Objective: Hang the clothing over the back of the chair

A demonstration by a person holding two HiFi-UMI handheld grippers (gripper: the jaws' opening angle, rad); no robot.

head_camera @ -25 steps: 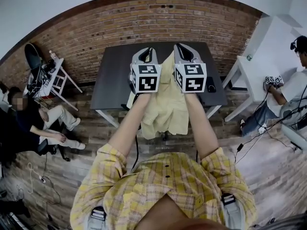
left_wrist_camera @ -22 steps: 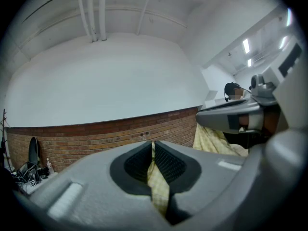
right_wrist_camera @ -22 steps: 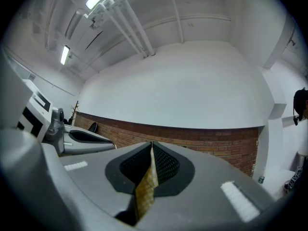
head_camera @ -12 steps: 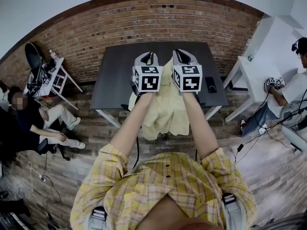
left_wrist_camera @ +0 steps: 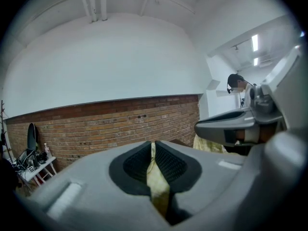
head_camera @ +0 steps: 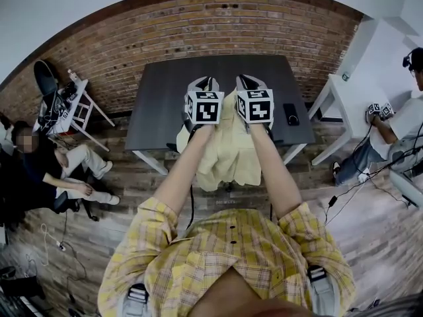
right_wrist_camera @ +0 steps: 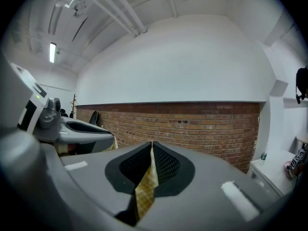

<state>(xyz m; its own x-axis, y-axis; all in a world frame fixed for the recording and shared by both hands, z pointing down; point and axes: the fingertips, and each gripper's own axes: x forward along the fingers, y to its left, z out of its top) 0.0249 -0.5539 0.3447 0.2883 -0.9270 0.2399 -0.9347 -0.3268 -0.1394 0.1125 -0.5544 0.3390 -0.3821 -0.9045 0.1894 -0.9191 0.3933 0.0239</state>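
A pale yellow piece of clothing (head_camera: 228,154) hangs between my two grippers in front of the dark table (head_camera: 165,104). My left gripper (head_camera: 205,83) pinches a fold of the clothing (left_wrist_camera: 155,177) between its pads, and its jaws are opening slightly with the cloth still caught. My right gripper (head_camera: 248,81) is shut on another edge of the clothing (right_wrist_camera: 146,186). The two grippers stand side by side, close together and almost level. Dark parts of the chair (head_camera: 276,139) peek out beside the hanging cloth; the chair back itself is hidden under it.
A black phone (head_camera: 291,115) lies on the table's right side. A white table (head_camera: 350,104) and a seated person (head_camera: 396,124) are at the right. Another person (head_camera: 46,170) sits at the left near a white stand (head_camera: 73,107). A brick wall (head_camera: 218,32) runs behind.
Both grippers have come down together with the clothing, and the cloth has sunk lower over the chair. Both grips still hold the fabric.
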